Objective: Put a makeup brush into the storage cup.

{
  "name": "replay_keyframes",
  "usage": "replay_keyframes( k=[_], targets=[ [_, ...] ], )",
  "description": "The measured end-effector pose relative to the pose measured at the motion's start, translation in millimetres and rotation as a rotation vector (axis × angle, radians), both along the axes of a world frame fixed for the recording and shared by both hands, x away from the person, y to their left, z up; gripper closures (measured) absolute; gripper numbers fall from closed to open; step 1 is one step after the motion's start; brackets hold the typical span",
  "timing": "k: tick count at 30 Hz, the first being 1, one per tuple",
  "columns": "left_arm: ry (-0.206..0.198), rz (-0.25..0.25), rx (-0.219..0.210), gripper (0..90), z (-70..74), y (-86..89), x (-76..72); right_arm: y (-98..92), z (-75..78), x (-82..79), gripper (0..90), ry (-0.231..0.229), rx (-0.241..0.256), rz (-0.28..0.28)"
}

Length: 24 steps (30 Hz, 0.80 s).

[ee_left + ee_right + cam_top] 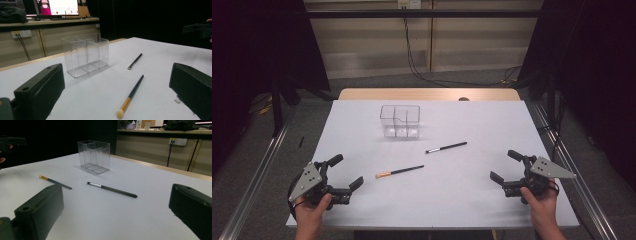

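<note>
A clear plastic organiser with several compartments stands empty at the back middle of the white table. In front of it lie two makeup brushes: a black one with a silver ferrule, and nearer me one with an orange tip. My left gripper rests open at the near left corner, jaws wide apart with nothing between them. At the near right, my right gripper is open too, nothing in it.
A wooden table edge shows behind the white surface. Metal rails run along both sides on the floor. Cables hang at the back wall. A desk with a monitor stands beyond the table.
</note>
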State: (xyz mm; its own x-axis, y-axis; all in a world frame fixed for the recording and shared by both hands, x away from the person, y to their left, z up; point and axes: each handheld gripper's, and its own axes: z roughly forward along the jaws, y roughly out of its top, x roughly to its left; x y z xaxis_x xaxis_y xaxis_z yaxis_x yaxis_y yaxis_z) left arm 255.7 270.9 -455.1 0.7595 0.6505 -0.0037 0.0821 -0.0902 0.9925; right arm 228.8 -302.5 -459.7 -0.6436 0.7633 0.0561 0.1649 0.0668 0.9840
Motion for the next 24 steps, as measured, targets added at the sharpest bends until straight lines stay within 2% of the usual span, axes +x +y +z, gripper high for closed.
replay_keyframes(
  k=[9,14,24],
  targets=[
    [0.008,-0.007,-0.017,0.0,0.7,-2.0,2.0,0.9,0.9,0.4,0.0,-0.006,-0.005,0.008],
    [0.001,-0.009,-0.011,0.0,2.2,-3.9,5.0,-1.4,0.6,0.1,0.0,-0.002,0.003,0.001],
    [-0.006,-0.01,-0.034,0.0,7.1,-8.9,13.0,-2.3,-0.4,1.1,0.0,0.003,0.004,0.0]
  ],
)
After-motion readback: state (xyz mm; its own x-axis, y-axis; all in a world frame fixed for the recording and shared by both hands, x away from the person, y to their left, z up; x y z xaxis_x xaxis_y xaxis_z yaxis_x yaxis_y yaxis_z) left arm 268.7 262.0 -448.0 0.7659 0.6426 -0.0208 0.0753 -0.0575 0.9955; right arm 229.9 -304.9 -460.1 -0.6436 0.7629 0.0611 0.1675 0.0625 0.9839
